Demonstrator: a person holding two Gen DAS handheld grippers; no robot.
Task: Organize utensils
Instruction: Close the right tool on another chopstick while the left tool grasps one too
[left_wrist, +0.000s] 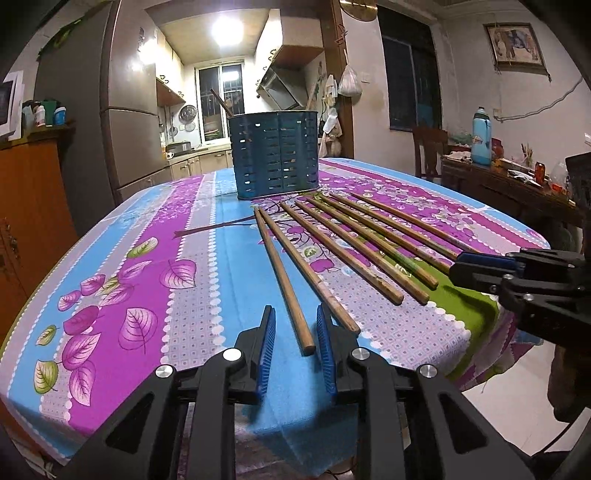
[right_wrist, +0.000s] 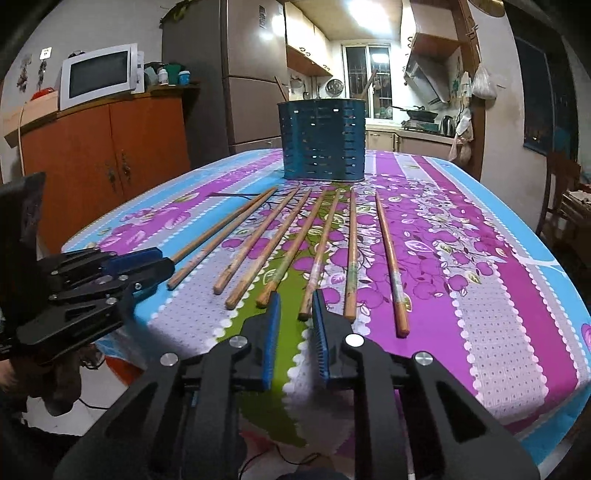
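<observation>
Kitchen light fell on a flowered tablecloth (left_wrist: 207, 236) where eight chopsticks (right_wrist: 317, 254) fanned out in front of the blue holder (left_wrist: 275, 155), the left gripper (left_wrist: 295, 328) narrowly apart around one chopstick's end, the right gripper (right_wrist: 295, 314) narrowly apart at another's end, neither visibly clamped.

No legible text, brand or number in either view. Blue bottle (left_wrist: 481, 136) on side table carries small label, print too small to read. Framed picture (left_wrist: 515, 44) on wall shows elephant image, no lettering made out. Small sign (right_wrist: 45, 52) on wall above microwave (right_wrist: 99, 75): mark unreadable.
</observation>
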